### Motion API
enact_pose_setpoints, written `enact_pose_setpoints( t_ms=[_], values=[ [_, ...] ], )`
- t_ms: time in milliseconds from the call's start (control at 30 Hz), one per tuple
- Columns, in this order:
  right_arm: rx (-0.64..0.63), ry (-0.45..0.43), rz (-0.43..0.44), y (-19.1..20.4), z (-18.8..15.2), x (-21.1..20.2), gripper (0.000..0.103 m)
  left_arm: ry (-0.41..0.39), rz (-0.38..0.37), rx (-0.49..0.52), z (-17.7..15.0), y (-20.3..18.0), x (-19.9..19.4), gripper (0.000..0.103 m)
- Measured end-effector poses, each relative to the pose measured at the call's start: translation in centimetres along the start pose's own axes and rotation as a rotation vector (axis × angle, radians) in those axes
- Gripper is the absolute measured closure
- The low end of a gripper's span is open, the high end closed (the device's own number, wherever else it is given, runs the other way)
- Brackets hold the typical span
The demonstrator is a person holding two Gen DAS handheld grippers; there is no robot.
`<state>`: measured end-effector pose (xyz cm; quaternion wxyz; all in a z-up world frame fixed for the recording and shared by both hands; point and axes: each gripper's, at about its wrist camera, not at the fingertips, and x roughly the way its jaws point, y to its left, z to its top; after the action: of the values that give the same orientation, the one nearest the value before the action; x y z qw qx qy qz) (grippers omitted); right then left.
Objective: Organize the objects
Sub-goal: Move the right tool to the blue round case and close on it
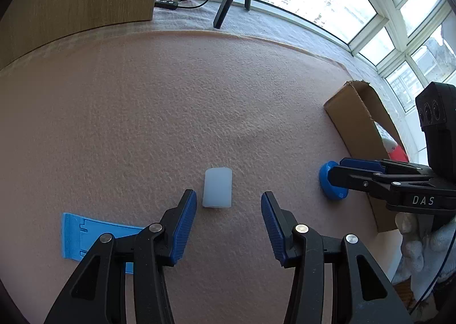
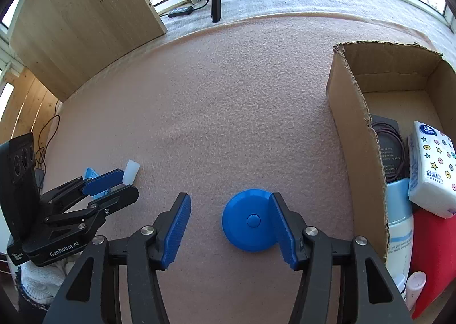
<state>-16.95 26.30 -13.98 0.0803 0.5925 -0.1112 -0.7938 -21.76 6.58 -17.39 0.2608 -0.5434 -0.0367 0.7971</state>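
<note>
A translucent white plastic cap (image 1: pixel 217 187) is framed just ahead of the spread left gripper (image 1: pixel 228 205); a round blue plastic disc (image 2: pixel 248 220) is bracketed, ungripped, between the spread right gripper (image 2: pixel 230 211) fingers.

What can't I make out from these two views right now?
- Blue flat piece: the near part is behind the left gripper in both views.
- Cardboard box contents: cut off by the right wrist frame edge.
- Blue round disc: its right edge is behind the right gripper finger.

Blue flat piece (image 1: pixel 85 235) partly behind left fingers (image 1: pixel 182 227)
</note>
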Motion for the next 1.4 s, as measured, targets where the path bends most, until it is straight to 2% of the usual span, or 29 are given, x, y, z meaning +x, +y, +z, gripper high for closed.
enact_pose_setpoints(
  t_ms=[167,200,267,300,433,533,667,800,900,933,1100,1400],
  values=[
    [-0.063,0.040,-0.044,1.2,0.5,0.5,0.046,0.001,0.036,0.039,0.0,-1.3,0.7,0.053],
    [-0.055,0.059,-0.004,1.2,0.5,0.5,0.046,0.001,0.034,0.040,0.0,-1.4,0.7,0.053],
    [-0.004,0.104,0.171,1.0,0.4,0.2,0.046,0.000,0.026,0.042,-0.1,-1.5,0.7,0.053],
    [0.021,0.108,0.202,0.8,0.2,0.0,0.046,-0.002,0.027,0.042,-0.2,-1.5,0.6,0.053],
    [0.025,0.047,0.105,0.2,-0.1,-0.8,0.046,-0.004,0.026,0.039,-0.5,-1.3,0.4,0.055],
    [0.067,0.040,0.076,-0.9,-0.2,-0.6,0.046,-0.008,0.017,0.033,-0.6,-1.2,0.1,0.057],
    [0.045,0.057,0.011,-0.7,0.3,0.3,0.046,-0.011,0.014,0.034,-0.5,-1.2,-0.1,0.059],
    [0.029,0.095,0.037,-0.2,-0.5,0.9,0.046,-0.013,0.011,0.036,-0.6,-1.3,-0.2,0.059],
    [0.052,0.105,0.135,0.1,-1.5,0.5,0.046,-0.011,0.014,0.034,-0.6,-1.3,-0.3,0.059],
    [0.050,0.099,0.137,0.2,-1.7,0.3,0.046,-0.012,0.018,0.032,-0.6,-1.3,-0.2,0.059],
    [-0.026,0.034,0.069,1.2,-2.9,-1.1,0.046,-0.013,0.029,0.025,-0.3,-1.0,-0.2,0.059],
    [-0.140,-0.021,-0.040,3.0,-4.7,-0.9,0.046,-0.005,0.067,0.027,0.0,-1.4,0.7,0.060]
  ],
)
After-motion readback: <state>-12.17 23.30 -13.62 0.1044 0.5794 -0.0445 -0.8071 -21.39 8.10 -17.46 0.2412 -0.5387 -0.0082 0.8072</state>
